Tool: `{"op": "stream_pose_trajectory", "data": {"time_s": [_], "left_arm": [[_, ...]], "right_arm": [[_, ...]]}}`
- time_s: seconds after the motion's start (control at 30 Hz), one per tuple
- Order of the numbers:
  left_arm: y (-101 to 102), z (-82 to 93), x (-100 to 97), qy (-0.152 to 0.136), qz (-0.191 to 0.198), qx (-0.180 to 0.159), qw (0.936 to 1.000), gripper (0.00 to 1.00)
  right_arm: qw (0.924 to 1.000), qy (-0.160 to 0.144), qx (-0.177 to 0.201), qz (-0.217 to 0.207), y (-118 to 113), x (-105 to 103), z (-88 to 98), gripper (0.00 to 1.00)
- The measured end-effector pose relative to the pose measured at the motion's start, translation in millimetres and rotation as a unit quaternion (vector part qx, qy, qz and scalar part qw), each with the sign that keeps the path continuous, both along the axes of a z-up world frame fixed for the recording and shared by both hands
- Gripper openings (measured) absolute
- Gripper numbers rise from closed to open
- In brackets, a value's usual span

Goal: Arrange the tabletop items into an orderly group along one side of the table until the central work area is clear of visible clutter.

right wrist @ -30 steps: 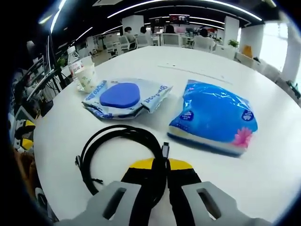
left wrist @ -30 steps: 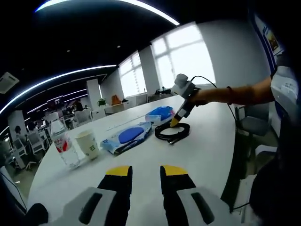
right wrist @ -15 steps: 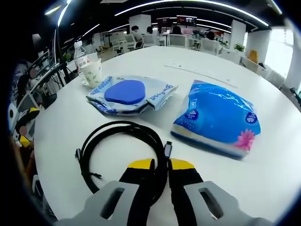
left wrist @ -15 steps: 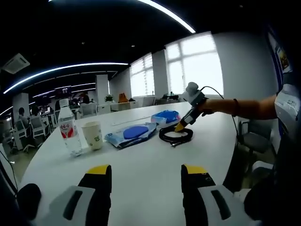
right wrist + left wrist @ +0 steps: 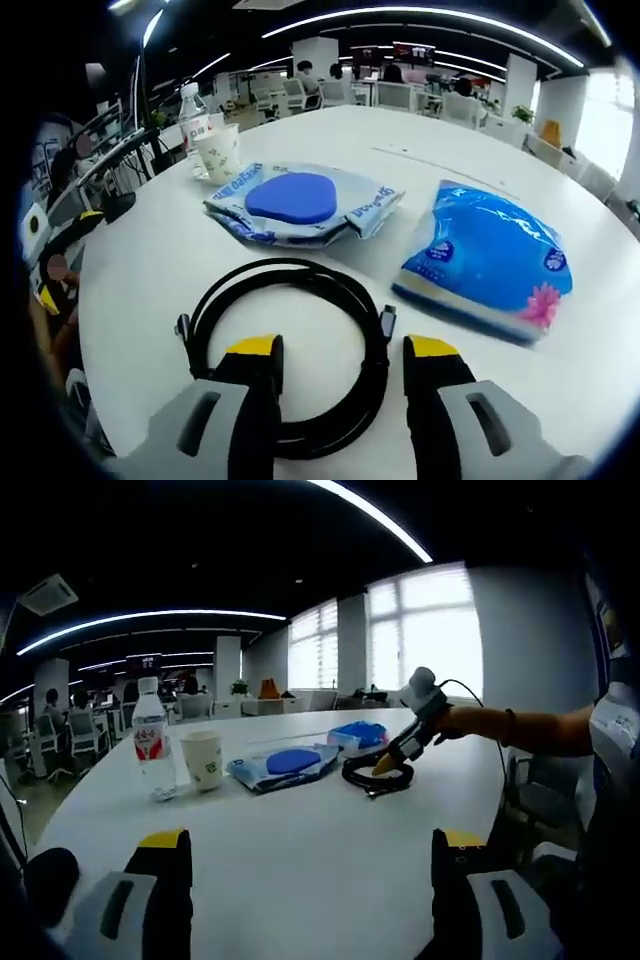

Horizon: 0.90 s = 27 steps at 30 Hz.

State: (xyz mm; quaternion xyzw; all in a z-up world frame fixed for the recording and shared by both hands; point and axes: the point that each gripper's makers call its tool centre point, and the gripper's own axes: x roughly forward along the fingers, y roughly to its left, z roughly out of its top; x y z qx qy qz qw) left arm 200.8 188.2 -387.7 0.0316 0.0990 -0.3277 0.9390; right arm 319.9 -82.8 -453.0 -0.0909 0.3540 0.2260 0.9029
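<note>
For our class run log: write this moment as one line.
left gripper: open, over bare table | right gripper: open, astride cable | bottle, cup, two packs: untouched

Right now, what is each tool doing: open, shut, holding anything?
Left tool: open wide, holding nothing, above bare table.
Right tool: open, jaws straddling the coiled black cable, not gripping it.

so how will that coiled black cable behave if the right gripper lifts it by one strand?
The coiled black cable will probably droop and loosen: its loops look unbound. The free plug end may swing. The right gripper is open astride one side.
</note>
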Motion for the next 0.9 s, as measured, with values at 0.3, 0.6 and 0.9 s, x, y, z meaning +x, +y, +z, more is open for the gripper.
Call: {"op": "stream_pose_trajectory", "data": {"time_s": [0.3,0.6,0.9], "left_arm": [[3.9,0.7,3.8,-0.002,0.011,-0.001,0.9999,1.00],[2.5,2.8,5.5,-0.011,0.014,0.000,0.9998,1.00],[1.6,1.6,6.3,-0.010,0.014,-0.001,0.9998,0.99]], "right_arm": [[0.9977,-0.036,0.055,-0.014,-6.5,-12.9,23.2,0.49],[0.9935,-0.090,0.069,-0.015,-19.8,-28.8,38.6,0.56],[0.9914,-0.103,0.079,-0.013,-26.2,-44.1,44.2,0.55]]}}
